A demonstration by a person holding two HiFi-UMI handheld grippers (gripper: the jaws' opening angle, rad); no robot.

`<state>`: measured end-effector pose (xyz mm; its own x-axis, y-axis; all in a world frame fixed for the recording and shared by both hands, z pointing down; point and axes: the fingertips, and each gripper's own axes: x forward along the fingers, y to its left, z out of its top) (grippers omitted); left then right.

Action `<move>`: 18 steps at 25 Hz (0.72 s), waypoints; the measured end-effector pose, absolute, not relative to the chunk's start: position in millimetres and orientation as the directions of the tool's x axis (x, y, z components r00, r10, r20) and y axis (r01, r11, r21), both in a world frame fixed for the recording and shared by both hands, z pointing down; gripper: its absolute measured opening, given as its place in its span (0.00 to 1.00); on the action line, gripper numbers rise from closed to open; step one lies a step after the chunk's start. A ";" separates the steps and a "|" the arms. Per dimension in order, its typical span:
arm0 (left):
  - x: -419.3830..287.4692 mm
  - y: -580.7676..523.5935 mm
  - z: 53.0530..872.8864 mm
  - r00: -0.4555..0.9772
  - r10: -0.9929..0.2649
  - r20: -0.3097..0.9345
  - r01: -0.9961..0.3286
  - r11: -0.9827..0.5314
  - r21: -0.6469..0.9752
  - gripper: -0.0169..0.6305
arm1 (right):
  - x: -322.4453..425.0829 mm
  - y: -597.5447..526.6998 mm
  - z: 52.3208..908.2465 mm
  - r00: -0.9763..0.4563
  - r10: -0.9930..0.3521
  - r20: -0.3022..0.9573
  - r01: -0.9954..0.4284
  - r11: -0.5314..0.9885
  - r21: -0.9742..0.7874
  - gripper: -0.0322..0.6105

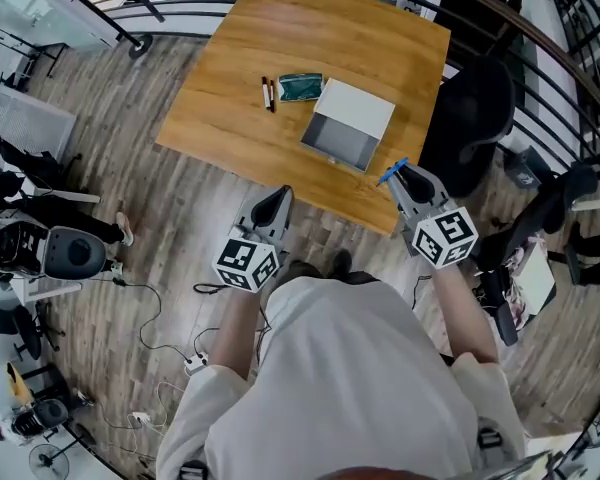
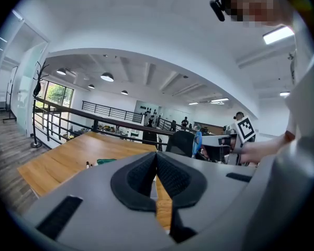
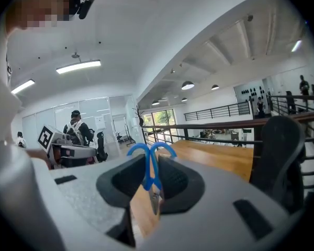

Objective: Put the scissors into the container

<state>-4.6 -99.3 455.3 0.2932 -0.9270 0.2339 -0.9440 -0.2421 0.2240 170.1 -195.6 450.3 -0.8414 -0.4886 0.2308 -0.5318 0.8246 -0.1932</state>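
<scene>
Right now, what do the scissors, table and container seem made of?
Scissors: glossy blue handles, likely plastic; grey blade, probably metal.
Table: wood or wood-look laminate, visible grain, satin sheen.
Container: smooth pale grey and white, maybe plastic or card; too small to tell.

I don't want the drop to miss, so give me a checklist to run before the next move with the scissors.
1. Scissors clamped in the right tool: ok, blue handles stick out past the pads.
2. Container open: ok.
3. Right tool above the container: not ok, it is at the near edge of the table, short of the container.
4. Left tool free: ok, jaws together, nothing between.
5. Markers and green item apart from the container: ok.
</scene>
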 end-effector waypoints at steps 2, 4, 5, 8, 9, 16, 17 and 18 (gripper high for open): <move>-11.6 -103.1 460.0 0.288 -0.926 0.245 -0.945 -0.232 0.232 0.02 | 162.5 -202.1 456.0 -0.841 -0.481 0.247 -0.530 0.825 -0.196 0.18; -19.7 -109.9 466.0 0.288 -0.923 0.255 -0.943 -0.228 0.241 0.02 | 153.5 -210.4 463.1 -0.838 -0.477 0.264 -0.531 0.824 -0.198 0.18; -24.4 -114.3 469.1 0.291 -0.921 0.259 -0.942 -0.229 0.244 0.02 | 148.5 -214.8 467.2 -0.836 -0.477 0.273 -0.534 0.822 -0.198 0.18; -41.2 -129.4 476.0 0.304 -0.914 0.267 -0.938 -0.239 0.250 0.02 | 132.1 -227.0 478.9 -0.823 -0.480 0.303 -0.547 0.814 -0.195 0.18; -47.7 -135.7 477.8 0.311 -0.911 0.269 -0.936 -0.245 0.251 0.02 | 126.2 -231.2 482.4 -0.818 -0.483 0.313 -0.553 0.811 -0.192 0.18; -88.1 -184.9 496.9 0.395 -0.872 0.289 -0.909 -0.325 0.261 0.02 | 82.5 -266.7 519.1 -0.769 -0.498 0.400 -0.595 0.787 -0.164 0.18; -93.2 -192.4 500.9 0.407 -0.865 0.293 -0.904 -0.334 0.268 0.02 | 76.7 -272.2 526.3 -0.761 -0.497 0.417 -0.599 0.784 -0.160 0.18; -98.3 -199.8 505.2 0.419 -0.858 0.297 -0.898 -0.343 0.276 0.02 | 71.1 -277.9 533.8 -0.754 -0.495 0.433 -0.603 0.782 -0.156 0.18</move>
<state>-98.3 -199.8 505.2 0.4188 -0.8582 0.2969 -0.8980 -0.3429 0.2756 71.1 -277.9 533.8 -0.7536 -0.4946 0.4330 -0.6032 0.7821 -0.1565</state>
